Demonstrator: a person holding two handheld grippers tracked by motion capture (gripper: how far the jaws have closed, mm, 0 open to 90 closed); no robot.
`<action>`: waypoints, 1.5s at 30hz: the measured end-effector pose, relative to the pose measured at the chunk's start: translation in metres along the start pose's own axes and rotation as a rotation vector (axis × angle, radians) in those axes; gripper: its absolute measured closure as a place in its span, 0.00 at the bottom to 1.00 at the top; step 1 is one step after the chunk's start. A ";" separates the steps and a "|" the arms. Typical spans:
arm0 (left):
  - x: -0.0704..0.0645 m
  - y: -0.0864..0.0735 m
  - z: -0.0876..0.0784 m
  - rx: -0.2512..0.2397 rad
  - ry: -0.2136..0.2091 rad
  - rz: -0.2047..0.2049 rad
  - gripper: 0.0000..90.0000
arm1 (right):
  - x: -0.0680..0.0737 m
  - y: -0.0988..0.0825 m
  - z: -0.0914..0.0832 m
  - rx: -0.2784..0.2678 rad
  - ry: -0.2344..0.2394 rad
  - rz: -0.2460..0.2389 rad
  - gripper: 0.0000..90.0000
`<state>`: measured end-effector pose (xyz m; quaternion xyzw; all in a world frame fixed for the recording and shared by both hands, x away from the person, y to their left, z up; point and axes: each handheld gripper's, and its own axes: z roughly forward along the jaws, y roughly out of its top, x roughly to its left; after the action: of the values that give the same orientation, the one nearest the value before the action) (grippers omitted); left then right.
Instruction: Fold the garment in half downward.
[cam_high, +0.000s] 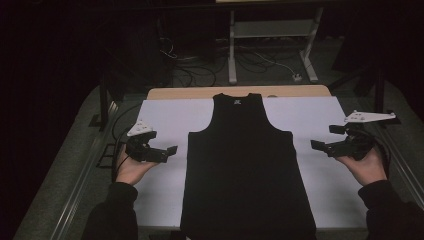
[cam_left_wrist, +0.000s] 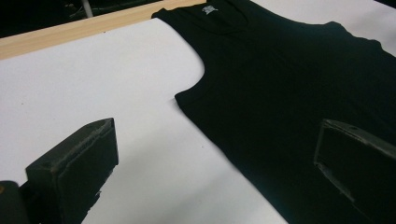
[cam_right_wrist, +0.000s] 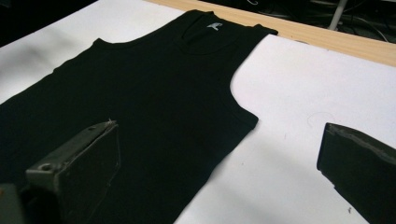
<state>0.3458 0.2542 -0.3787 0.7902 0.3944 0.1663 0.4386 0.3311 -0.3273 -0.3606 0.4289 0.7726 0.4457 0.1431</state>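
While both grippers hang clear of the cloth, a black tank top (cam_high: 247, 170) lies flat and face up down the middle of the white sheet (cam_high: 165, 112) that covers the table (cam_high: 200, 92). Its neckline points to the far edge, where a strip of bare wood shows beyond the sheet, and its hem reaches the near edge.

The left gripper (cam_high: 167, 153) sits in an upturned hand (cam_high: 131, 167) over the sheet's left part, just beside the top's left side seam and apart from it. Its jaws are spread wide with nothing between them; in the left gripper view one jaw stands over bare white sheet and the other over the black fabric below the armhole.

The right gripper (cam_high: 320, 146) rests in the other hand (cam_high: 367, 165) near the sheet's right edge, a little farther from the garment's right side seam. Its jaws are likewise wide apart and empty; in the right gripper view one jaw is over the fabric and the other over bare sheet.

Bare white sheet runs along both sides of the tank top from the far corners to the near edge, wider beside the shoulder straps than beside the body.
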 end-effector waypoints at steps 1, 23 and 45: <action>0.000 0.001 0.001 -0.003 -0.006 -0.002 0.00 | -0.001 0.001 0.001 0.005 -0.001 0.005 0.00; 0.008 0.020 0.022 0.048 -0.034 0.015 0.00 | -0.014 0.023 0.017 0.049 0.014 -0.001 0.00; 0.027 0.025 0.052 0.127 -0.083 -0.035 0.00 | -0.032 0.034 0.044 0.095 0.041 0.039 0.00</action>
<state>0.4064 0.2379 -0.3896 0.8156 0.3996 0.1003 0.4062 0.3945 -0.3202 -0.3631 0.4409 0.7872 0.4198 0.0983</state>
